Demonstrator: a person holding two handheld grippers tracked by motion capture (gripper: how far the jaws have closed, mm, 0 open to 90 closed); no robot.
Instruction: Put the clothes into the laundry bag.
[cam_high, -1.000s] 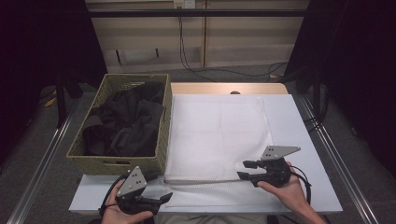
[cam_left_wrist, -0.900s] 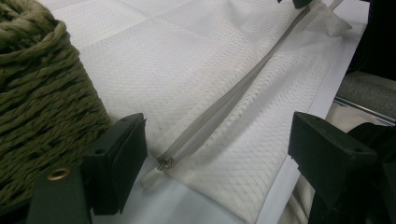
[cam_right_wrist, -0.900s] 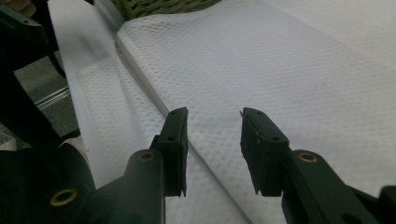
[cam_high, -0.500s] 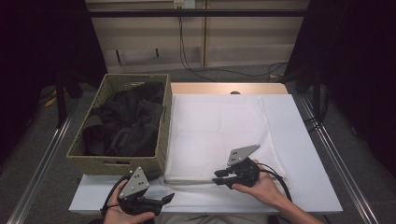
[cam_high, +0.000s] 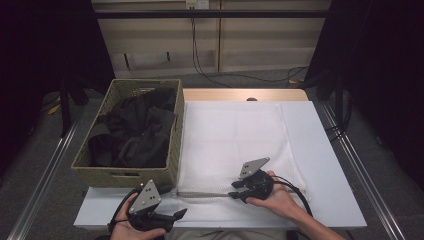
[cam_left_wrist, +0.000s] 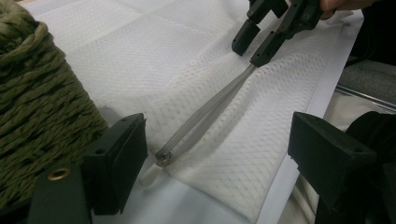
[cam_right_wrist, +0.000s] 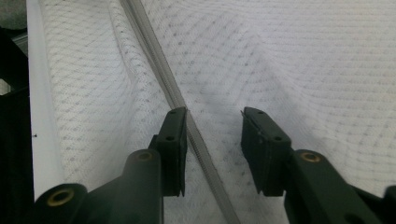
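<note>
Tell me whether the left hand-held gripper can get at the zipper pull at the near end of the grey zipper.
Probably yes. The left hand-held gripper stands open with the small pale zipper pull just ahead between its jaws, on the white mesh fabric. Nothing lies between; the green woven basket sits just aside.

Lit evenly from above on the tabletop (cam_high: 330, 165), with the surrounding room sunk in near black. Slightly washed out on the white cloth (cam_high: 235, 135). Soft overall in the high view. Sharp on the weave in both gripper views, blurred on the nearest black parts. Faint, soft-edged shadows beside the basket (cam_high: 125, 175).
</note>
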